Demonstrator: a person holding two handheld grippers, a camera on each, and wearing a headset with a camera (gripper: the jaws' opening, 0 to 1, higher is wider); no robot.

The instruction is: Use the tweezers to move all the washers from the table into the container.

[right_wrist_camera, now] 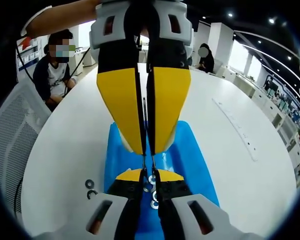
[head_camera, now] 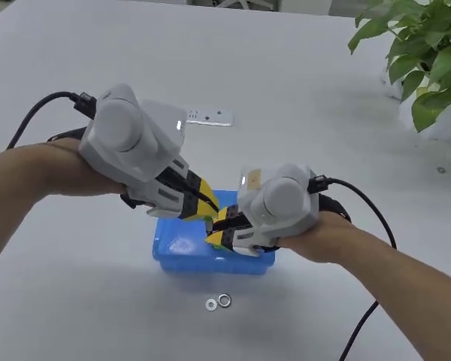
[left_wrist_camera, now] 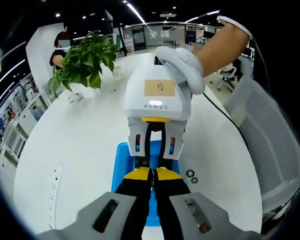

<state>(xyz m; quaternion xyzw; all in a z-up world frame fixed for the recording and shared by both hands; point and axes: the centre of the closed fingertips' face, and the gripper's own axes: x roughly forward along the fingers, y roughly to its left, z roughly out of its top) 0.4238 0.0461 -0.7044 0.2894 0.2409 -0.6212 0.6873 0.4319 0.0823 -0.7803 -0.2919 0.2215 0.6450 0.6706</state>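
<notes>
White tabletop (head_camera: 75,301) spreads wide on every side. A potted plant (head_camera: 428,60) stands far off at 2 o'clock, and a flat white strip (head_camera: 208,117) lies at 12 o'clock of the work, both well apart from it. The blue container (head_camera: 177,252) sits at 6 o'clock in the head view. Both grippers meet nose to nose above it, the left gripper (head_camera: 208,212) coming in from 10 o'clock and the right gripper (head_camera: 209,232) from 3 o'clock.

The left one's yellow jaws are drawn almost together on a thin metal sliver, seemingly the tweezers (right_wrist_camera: 144,120). The right one's jaws are also drawn to a narrow slit, and whether they pinch anything cannot be told. A few dropped washers (right_wrist_camera: 154,204) rest on the container floor, and two loose washers (head_camera: 219,302) lie side by side on the table just off the container's 6 o'clock wall.

The step in hand looks like a release over the container. It would go best with the tips held low inside the walls and opened gently, so that nothing bounces out. The next pick probably needs a lift clear of the near rim before the tips swing to 6 o'clock. The open table there leaves easy room for that.
</notes>
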